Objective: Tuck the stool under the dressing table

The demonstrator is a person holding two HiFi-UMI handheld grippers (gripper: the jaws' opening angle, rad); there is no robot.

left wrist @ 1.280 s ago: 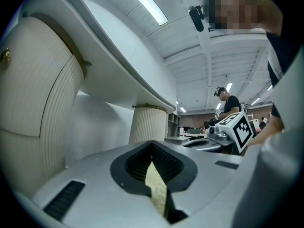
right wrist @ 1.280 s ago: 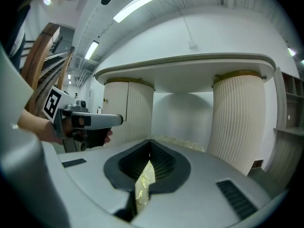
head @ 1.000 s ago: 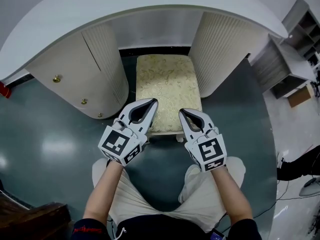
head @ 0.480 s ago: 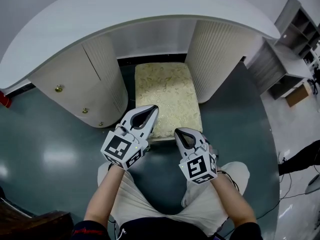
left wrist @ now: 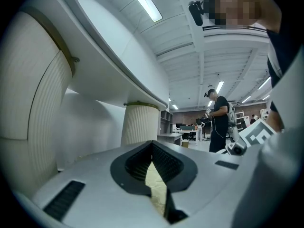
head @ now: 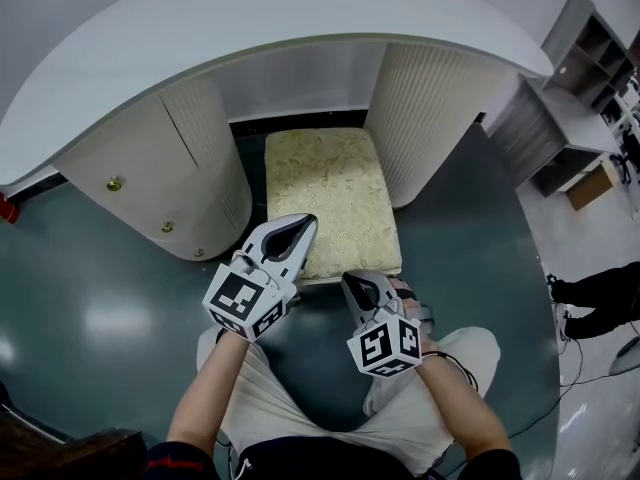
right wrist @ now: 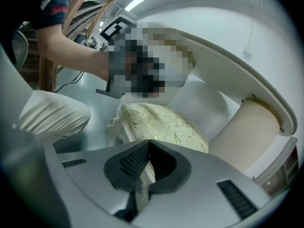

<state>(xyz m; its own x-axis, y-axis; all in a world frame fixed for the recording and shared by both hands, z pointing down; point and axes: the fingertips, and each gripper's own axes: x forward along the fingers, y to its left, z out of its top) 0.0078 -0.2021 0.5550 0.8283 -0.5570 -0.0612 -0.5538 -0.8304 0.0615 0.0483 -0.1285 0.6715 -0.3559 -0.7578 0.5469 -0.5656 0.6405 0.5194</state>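
1. A glossy dark floor runs under a white curved dressing table, with grey shelves off at the right edge of the room.
2. The table's left ribbed pedestal has small brass knobs and forms one wall of the knee gap.
3. The left gripper has its jaws closed together and holds nothing. Its tip lies over the near left corner of the cushion, likely so it can push rather than grasp.
4. The stool stands in the gap between the pedestals. Its far edge is beneath the tabletop and its near edge faces the person, so it looks mostly tucked.
5. The right gripper is also closed and empty, at the stool's near right corner, probably to keep the push straight.
6. The right pedestal stands just beside the stool, leaving little room to skew.
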